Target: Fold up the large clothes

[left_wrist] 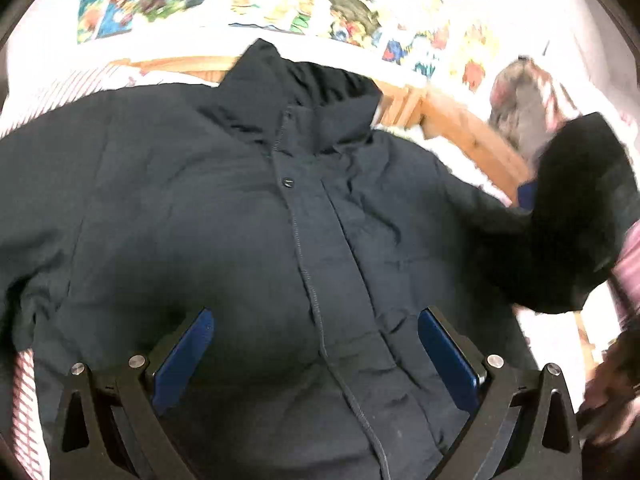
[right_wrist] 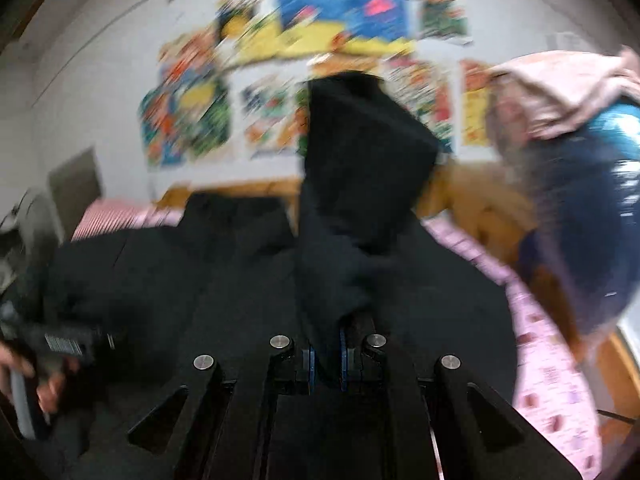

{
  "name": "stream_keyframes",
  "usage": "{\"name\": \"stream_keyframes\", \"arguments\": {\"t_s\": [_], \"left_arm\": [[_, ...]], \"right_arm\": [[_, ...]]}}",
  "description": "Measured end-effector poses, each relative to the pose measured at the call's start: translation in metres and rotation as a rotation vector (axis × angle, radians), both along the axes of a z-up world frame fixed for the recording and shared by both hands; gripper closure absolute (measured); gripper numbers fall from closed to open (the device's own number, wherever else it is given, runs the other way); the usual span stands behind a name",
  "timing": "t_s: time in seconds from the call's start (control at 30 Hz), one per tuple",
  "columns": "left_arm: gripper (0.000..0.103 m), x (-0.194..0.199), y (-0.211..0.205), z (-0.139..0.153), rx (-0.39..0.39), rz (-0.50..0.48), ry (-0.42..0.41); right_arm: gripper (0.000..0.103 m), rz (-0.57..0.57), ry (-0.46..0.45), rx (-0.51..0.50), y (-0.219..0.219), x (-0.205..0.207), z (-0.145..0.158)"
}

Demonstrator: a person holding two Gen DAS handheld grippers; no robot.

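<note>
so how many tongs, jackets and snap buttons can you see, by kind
tongs: 2, the left tongs open over the jacket, the right tongs shut on its sleeve
dark jacket: 1
snap button on its front: 1
total: 4

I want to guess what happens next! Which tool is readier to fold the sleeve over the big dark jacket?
The right tool, probably. It is shut on the sleeve and holds it lifted above the jacket. The left tool is open over the jacket front, gripping nothing.
</note>
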State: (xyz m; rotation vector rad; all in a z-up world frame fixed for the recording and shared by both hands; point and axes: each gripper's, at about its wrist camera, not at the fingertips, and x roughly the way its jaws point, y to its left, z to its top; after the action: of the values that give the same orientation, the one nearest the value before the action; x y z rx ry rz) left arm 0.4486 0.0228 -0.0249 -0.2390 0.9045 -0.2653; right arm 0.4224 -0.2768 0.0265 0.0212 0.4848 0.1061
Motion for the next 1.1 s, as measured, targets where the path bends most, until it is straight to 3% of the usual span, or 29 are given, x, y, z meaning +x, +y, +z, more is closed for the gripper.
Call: {"name": "stream_keyframes", "arguments": {"t_s": [0.1,0.23,0.4,0.6,0.67,0.77,0.83,0.9,0.93,1.03,1.1], "left_arm": [[0.0,-0.001,0.024,-0.007,-0.168,0.005,-0.011],[0.001,0.007,0.026,-0.019,-0.332,-0.042,-0.009],[0.001,0.027,-0.004,-0.042,-0.453,-0.131,0.037],[0.001,0.048,-0.021,-0.069,-0.631,-0.126,0.116],[0.001,0.05,-0.02,-0.074,-0.667,-0.115,0.123],[0.001,0.05,-0.02,-0.082,-0.662,-0.11,0.135],[0.002,0.051,-0.024,-0.089,-0.643,-0.107,0.152],[0.008,0.053,-0.025,-0.093,-0.638,-0.104,0.158],[0.011,0.054,-0.026,-0.095,-0.638,-0.105,0.164],[0.034,0.058,-0.027,-0.099,-0.61,-0.094,0.188],[0.06,0.059,-0.032,-0.1,-0.591,-0.105,0.193]], "right_arm": [[0.095,0.074,0.083,-0.064,0.039,0.004,-0.025],[0.095,0.141,0.189,-0.121,0.072,0.004,-0.062],[0.094,0.178,0.237,-0.128,0.089,-0.004,-0.082],[0.092,0.183,0.274,-0.106,0.089,-0.012,-0.1],[0.091,0.193,0.291,-0.103,0.091,-0.018,-0.106],[0.086,0.208,0.289,-0.096,0.092,-0.026,-0.11],[0.065,0.234,0.289,-0.078,0.093,-0.027,-0.11],[0.046,0.263,0.285,-0.067,0.095,-0.033,-0.11],[0.044,0.27,0.284,-0.071,0.098,-0.037,-0.111],[0.044,0.278,0.284,-0.099,0.104,-0.051,-0.113],[0.044,0.277,0.282,-0.103,0.102,-0.05,-0.112]]}}
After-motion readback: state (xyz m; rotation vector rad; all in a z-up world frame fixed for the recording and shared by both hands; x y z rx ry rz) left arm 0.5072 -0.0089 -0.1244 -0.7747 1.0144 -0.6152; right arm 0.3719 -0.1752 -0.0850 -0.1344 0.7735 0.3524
